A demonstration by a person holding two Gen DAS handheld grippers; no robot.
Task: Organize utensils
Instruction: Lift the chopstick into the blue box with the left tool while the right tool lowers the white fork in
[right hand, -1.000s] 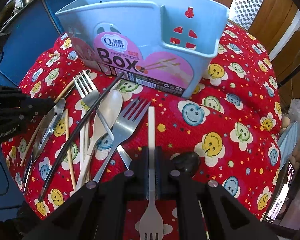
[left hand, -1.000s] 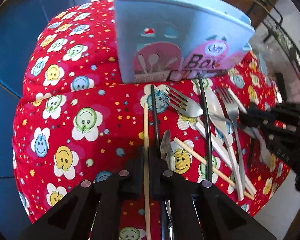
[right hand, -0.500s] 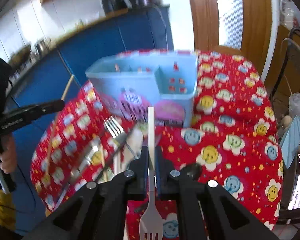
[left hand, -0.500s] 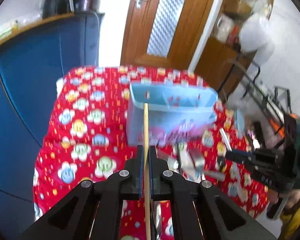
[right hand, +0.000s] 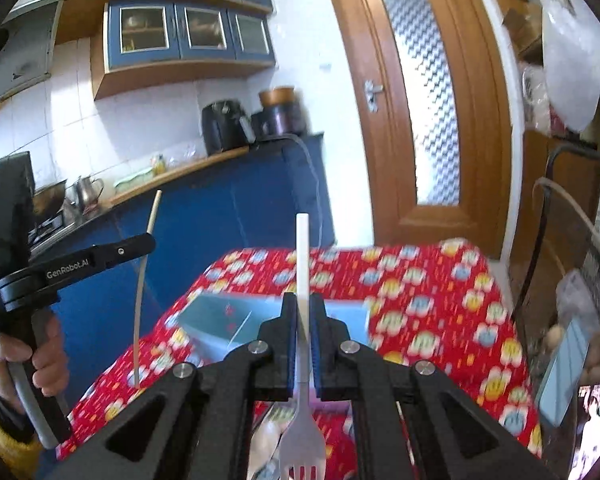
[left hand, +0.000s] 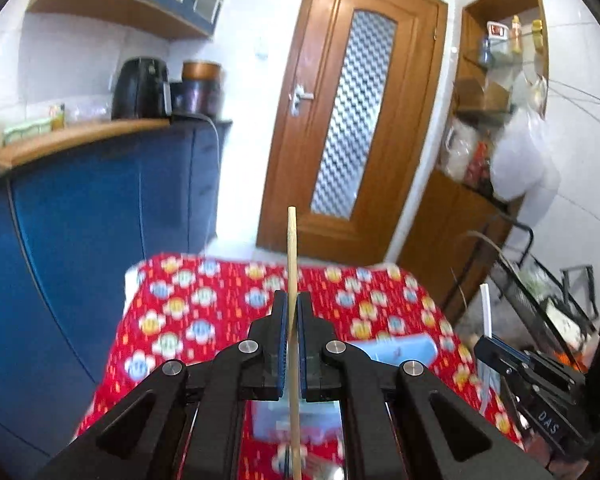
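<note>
The left gripper (left hand: 293, 312) has its jaws pinched tight on a wooden chopstick (left hand: 291, 248), which runs straight up toward 12 o'clock past the blue pads and trails back toward 6 o'clock under the camera. In the right wrist view that same gripper (right hand: 150, 242) enters from 9 o'clock, carried by a hand (right hand: 40, 360) with a yellow cuff, the pale stick crossing its tip steeply.

The right gripper (right hand: 303, 312) is clamped on a white plastic fork (right hand: 302, 440) — handle pointing to 12 o'clock, tines toward the camera at 6 o'clock. From the left wrist view, the right gripper (left hand: 486, 350) sits at 4 o'clock with the white handle standing up from its tip.

Below both tools lies the table (right hand: 420, 280), covered in a red cloth with smiley flowers. The light blue utensil box (right hand: 220, 320) rests on it, just left of the right jaws and partly hidden behind them; its inner divider is visible. The left view shows the box (left hand: 400, 350) mostly behind the jaws. Blur hides any utensils on the cloth.
</note>
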